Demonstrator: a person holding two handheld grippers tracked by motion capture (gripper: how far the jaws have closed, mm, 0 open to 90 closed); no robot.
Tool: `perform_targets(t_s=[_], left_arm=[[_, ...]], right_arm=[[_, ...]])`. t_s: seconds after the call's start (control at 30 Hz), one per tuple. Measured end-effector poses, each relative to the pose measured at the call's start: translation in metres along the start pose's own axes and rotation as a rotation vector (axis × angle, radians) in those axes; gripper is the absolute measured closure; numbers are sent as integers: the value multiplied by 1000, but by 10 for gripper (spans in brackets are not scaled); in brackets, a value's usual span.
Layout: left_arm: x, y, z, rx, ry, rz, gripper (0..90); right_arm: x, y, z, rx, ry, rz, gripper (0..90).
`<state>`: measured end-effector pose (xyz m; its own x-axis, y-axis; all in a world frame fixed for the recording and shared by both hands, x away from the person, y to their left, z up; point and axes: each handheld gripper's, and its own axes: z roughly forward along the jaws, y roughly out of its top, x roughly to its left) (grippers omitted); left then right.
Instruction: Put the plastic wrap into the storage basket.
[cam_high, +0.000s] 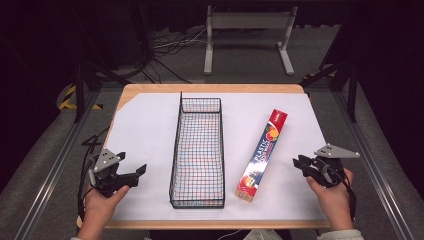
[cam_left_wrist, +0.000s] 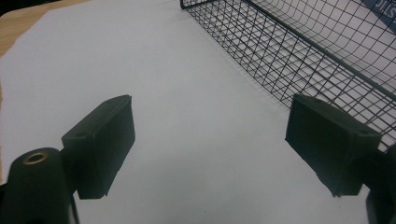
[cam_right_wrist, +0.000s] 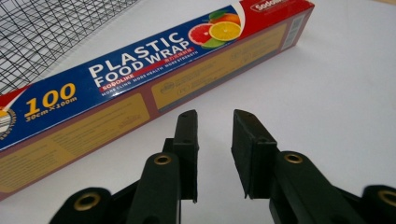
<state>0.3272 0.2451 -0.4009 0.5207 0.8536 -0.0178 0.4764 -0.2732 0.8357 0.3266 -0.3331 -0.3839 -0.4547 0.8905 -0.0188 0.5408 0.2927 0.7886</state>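
A long plastic food wrap box (cam_high: 262, 152) lies on the white sheet, right of a black wire basket (cam_high: 175, 150) that stands lengthwise in the middle with nothing in it. My right gripper (cam_high: 299, 164) is held low at the right, just beside the box's near half. In the right gripper view its jaws (cam_right_wrist: 215, 116) stand a narrow gap apart with nothing between them, pointing at the box (cam_right_wrist: 140, 84). My left gripper (cam_high: 131, 167) hovers left of the basket, jaws (cam_left_wrist: 212, 105) wide open over bare sheet, with the basket wall (cam_left_wrist: 303, 51) to their right.
The white sheet (cam_high: 145, 125) covers most of a wooden table, whose edge shows at the far side (cam_high: 210, 88). Metal frame rails run along both sides of the table. A white stand and cables lie on the floor beyond.
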Motion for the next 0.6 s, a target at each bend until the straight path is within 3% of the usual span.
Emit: perform_targets(t_s=[0.3,0.43,0.6], left_arm=[[-2,1,-2,-10,-3,-1,162],[-3,1,-3,-9,-4,6,162],[-3,0,-4,-11,-2,1,162]], right_arm=[[7,5,-3,-21,21,-15,728],[13,11,-6,-15,61,-16,725],[30,21,-10,-27,102,-62,725]])
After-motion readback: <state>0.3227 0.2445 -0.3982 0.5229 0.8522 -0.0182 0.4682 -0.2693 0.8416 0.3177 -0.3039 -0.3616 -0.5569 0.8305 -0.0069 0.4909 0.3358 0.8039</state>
